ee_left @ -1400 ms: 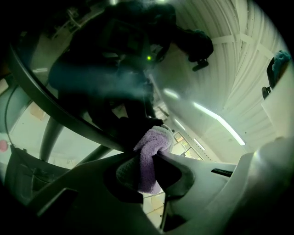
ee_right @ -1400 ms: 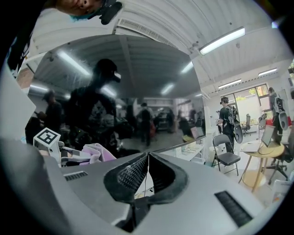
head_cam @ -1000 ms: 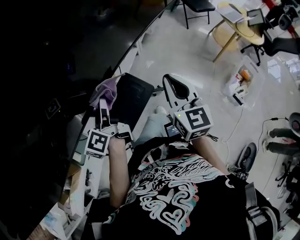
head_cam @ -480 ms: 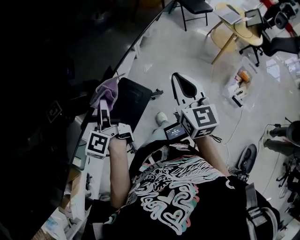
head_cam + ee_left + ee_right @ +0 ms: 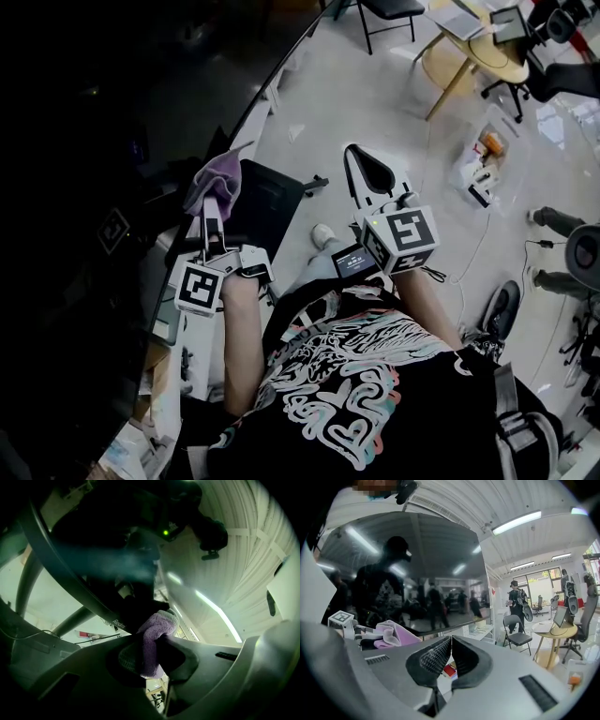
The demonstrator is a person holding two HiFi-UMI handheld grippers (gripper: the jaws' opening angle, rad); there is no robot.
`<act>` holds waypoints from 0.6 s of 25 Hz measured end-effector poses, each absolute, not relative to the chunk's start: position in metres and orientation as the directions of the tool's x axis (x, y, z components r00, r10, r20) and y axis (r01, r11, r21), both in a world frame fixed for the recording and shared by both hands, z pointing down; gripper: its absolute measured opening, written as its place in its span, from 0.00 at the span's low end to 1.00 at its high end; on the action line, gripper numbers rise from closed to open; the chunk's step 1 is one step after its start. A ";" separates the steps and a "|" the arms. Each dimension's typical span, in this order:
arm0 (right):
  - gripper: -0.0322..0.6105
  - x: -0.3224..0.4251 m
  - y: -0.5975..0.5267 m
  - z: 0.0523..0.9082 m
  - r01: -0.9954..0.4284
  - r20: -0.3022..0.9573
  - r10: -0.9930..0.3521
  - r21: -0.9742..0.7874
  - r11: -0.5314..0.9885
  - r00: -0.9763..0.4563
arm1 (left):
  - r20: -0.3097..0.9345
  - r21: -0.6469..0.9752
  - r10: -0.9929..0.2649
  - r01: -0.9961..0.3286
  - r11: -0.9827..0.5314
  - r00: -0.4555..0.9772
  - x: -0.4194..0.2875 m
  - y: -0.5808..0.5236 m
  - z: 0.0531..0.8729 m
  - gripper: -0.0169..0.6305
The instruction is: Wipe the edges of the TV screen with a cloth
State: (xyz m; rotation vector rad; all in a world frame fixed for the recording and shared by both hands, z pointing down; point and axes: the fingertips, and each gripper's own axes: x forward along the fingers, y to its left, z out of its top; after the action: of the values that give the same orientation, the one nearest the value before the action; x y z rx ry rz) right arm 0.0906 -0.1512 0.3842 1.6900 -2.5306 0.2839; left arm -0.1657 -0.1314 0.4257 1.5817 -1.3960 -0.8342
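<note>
- While you stand over the low cabinet, your left gripper [image 5: 210,204] reaches up at the bottom edge of the TV screen [image 5: 84,169], which fills the dark left side of the head view.
- Your left gripper's jaws are clamped on the purple cloth [image 5: 216,178]; a folded wad of it sticks out past the tips.
- From the left gripper view, the cloth [image 5: 157,637] sits pinched between the jaws of the left gripper [image 5: 154,654], and its top end meets the black lower bezel [image 5: 75,585] just beside the small white logo; it looks to be touching there.
- Your right gripper [image 5: 368,172] hangs well apart from the TV, out over the pale floor [image 5: 375,103], pointing away from your body.
- In the right gripper view, the right gripper [image 5: 451,654] has its jaws pressed together with nothing between them.
- That same view shows the TV screen [image 5: 422,569] as a dark, reflective pane, with the cloth [image 5: 393,637] just under its bottom edge at the left.
- Beyond the screen stand a black folding chair [image 5: 516,631] and a round wooden table [image 5: 555,632], both well clear of your grippers.
</note>
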 end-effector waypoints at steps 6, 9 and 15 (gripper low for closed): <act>0.10 0.116 -0.184 0.383 -0.921 0.191 -0.903 -0.130 0.366 -0.386 | 0.055 0.911 -0.982 -0.411 -0.024 0.179 -0.135 -0.169 0.418 0.11; 0.10 0.128 -0.197 0.384 -0.926 0.194 -0.907 -0.123 0.357 -0.375 | 0.057 0.914 -0.981 -0.405 -0.024 0.187 -0.126 -0.184 0.420 0.11; 0.10 0.168 -0.234 0.383 -0.933 0.203 -0.912 -0.124 0.337 -0.356 | 0.062 0.902 -0.977 -0.431 -0.033 0.204 -0.088 -0.225 0.416 0.11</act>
State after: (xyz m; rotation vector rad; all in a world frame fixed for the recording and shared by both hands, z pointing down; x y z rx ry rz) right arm 0.1685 -0.2344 0.3832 1.7234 -2.4872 0.3341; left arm -0.0878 -0.2247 0.4162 1.6085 -1.3607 -0.7900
